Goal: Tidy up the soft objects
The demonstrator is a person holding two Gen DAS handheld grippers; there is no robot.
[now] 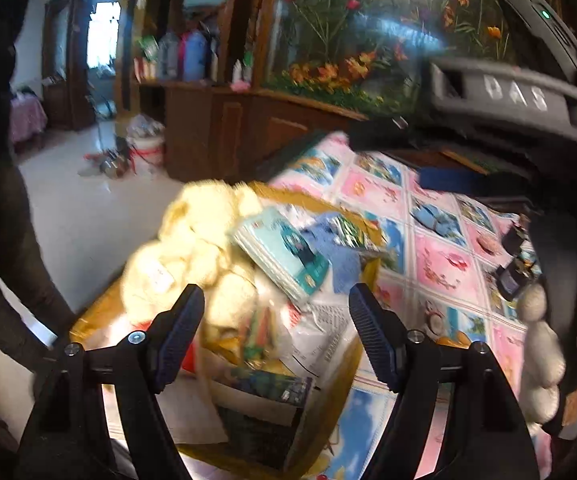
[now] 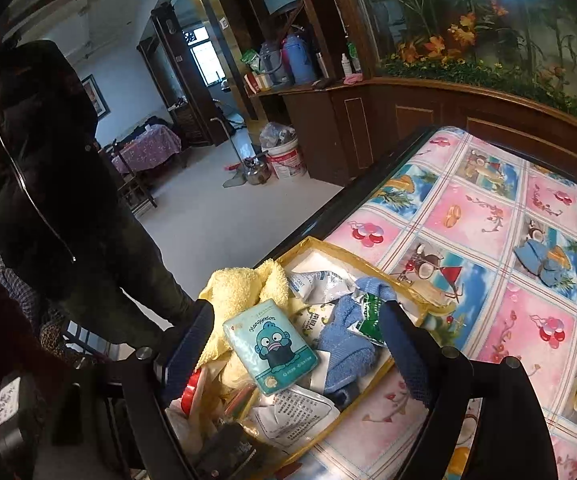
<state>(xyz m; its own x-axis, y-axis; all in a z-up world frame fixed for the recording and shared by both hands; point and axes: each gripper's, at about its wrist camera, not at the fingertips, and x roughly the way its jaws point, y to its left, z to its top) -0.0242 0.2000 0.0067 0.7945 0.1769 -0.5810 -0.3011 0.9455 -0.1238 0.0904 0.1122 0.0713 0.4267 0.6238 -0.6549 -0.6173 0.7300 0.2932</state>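
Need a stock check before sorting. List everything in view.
box: one, yellow-edged, on table corner
yellow towel: one, in box, left side
blue cloth: one, in box, right side
tissue pack: one, teal, cartoon print, on top of the pile
white packets: several, printed, in box
tablecloth: one, pink and blue pictures, covers table
bucket: one, white, on floor
kettle: one, metal, on floor
left gripper: open, above box
right gripper: open, above box

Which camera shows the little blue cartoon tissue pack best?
The right wrist view: the tissue pack lies sharp and face-up in the yellow box, cartoon readable. In the left wrist view the pack is blurred and tilted.
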